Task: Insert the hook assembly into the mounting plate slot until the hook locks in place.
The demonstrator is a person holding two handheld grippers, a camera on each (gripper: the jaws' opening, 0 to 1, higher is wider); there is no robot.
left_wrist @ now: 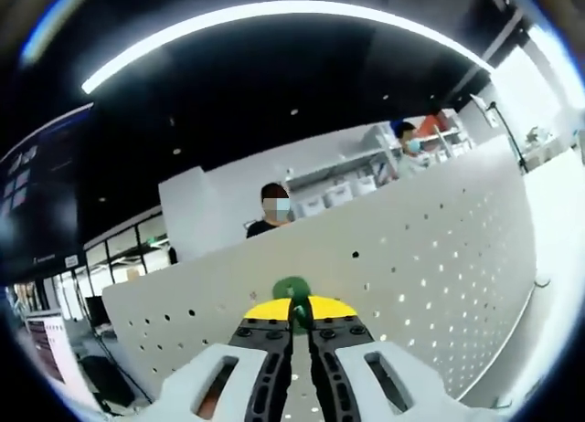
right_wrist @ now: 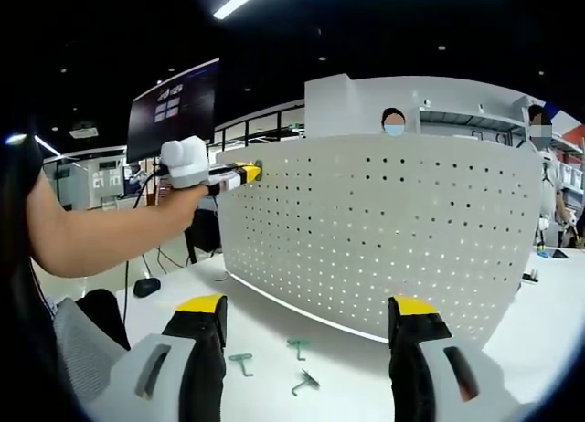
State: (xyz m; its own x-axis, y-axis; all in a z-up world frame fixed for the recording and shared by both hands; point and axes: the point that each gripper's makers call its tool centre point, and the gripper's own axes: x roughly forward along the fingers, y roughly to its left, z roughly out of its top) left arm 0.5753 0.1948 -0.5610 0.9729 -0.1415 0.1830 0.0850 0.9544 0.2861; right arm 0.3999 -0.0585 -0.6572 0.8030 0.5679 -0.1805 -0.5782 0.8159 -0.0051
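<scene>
Left gripper (left_wrist: 299,323), clamped on a green hook (left_wrist: 292,294), presses it at the pegboard (right_wrist: 384,230) near its 10 o'clock corner, unlocked yet by appearance, while right gripper (right_wrist: 309,326) hangs apart over three spare hooks (right_wrist: 297,349).

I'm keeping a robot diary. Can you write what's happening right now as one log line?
left tongs: shut on green hook, at pegboard | right tongs: open, empty | spare hooks: three on table | hook: not yet seated

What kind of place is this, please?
Probably an open office or lab: a white perforated panel stands on a white table, a large wall screen hangs behind, and storage shelves line the back.
</scene>
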